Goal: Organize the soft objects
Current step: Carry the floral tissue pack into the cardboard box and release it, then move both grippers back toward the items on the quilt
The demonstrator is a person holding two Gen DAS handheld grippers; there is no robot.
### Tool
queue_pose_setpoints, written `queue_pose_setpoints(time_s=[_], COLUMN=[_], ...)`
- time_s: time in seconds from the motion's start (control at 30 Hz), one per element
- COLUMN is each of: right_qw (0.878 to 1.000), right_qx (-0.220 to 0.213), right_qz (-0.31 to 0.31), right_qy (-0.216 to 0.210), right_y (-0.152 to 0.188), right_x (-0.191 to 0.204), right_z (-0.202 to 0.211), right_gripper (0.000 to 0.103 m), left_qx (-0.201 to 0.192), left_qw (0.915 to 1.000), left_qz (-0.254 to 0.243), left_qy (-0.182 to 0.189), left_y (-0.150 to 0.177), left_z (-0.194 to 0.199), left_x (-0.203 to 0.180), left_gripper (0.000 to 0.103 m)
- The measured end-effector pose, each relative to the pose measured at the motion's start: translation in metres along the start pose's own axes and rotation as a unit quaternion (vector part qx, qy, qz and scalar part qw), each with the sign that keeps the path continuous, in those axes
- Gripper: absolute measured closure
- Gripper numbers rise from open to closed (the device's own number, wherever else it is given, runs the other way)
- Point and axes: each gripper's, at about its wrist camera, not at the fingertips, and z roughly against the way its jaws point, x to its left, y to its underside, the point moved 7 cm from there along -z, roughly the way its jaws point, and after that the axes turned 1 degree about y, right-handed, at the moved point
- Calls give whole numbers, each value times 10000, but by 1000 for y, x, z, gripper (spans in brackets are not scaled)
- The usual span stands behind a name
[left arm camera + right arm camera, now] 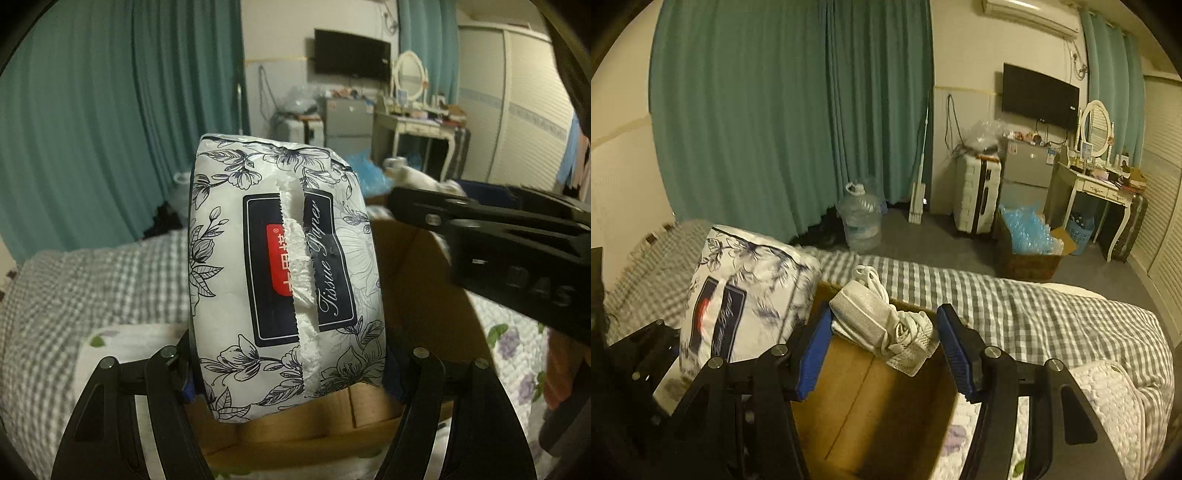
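We've got the tissue pack (288,273) pinched upright in our left gripper (291,365), over the cardboard box (871,398). Our right gripper (882,343) sits spread wide, white mesh pouch (882,325) just ahead between its fingers.

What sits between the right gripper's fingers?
A white mesh pouch with a cord on it, over the cardboard box; the right gripper is open, shown in the right wrist view.

I see a white tissue pack (284,273) with navy floral line print, navy label, red patch, grey-and-white checked bed sheet (1052,306), brown cardboard box (871,406), teal curtains (775,110), blue pads on my black right fingers (955,350).
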Motion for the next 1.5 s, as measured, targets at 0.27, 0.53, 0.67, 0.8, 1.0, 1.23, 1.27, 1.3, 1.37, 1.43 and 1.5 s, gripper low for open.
queue_pose_setpoints(time_s=[0.27,0.53,0.67,0.8,1.0,1.23,1.27,1.3,1.37,1.43,1.5], right_qw=[9993,9978,9977,9967,9935,9910,9904,9899,9887,9876,9870], right_qx=[292,28,-138,-330,-825,-1122,-1193,-1236,-1309,-1408,-1457], right_qz=[-176,-656,-609,-623,-445,-480,-452,-427,-384,-330,-296], right_qy=[144,88,261,394,647,546,532,551,621,606,613], right_y=[24,21,10,-7,-38,-55,-56,-55,-50,-43,-33], right_x=[-16,-42,-49,-56,-56,-40,-36,-33,-28,-22,-18], right_z=[-50,-26,15,73,192,313,328,340,363,383,396], right_gripper=[38,5,5,3,0,0,0,0,0,0,0], left_qx=[97,151,-76,-401,-1168,-1574,-1638,-1711,-1810,-1863,-1859], left_qw=[9999,9997,9995,9986,9922,9866,9854,9840,9821,9812,9813], left_qz=[-67,174,226,242,109,209,223,210,181,181,234], left_qy=[-95,-103,-182,-243,-424,-383,-415,-438,-494,-465,-447], left_y=[18,5,-10,-25,-44,-42,-40,-36,-27,-17,-7], left_z=[-21,0,38,98,214,313,322,331,347,356,360], left_x=[-3,-4,-3,-7,-17,-24,-25,-25,-25,-24,-22], left_gripper=[22,16,16,12,0,0,0,0,0,0,0])
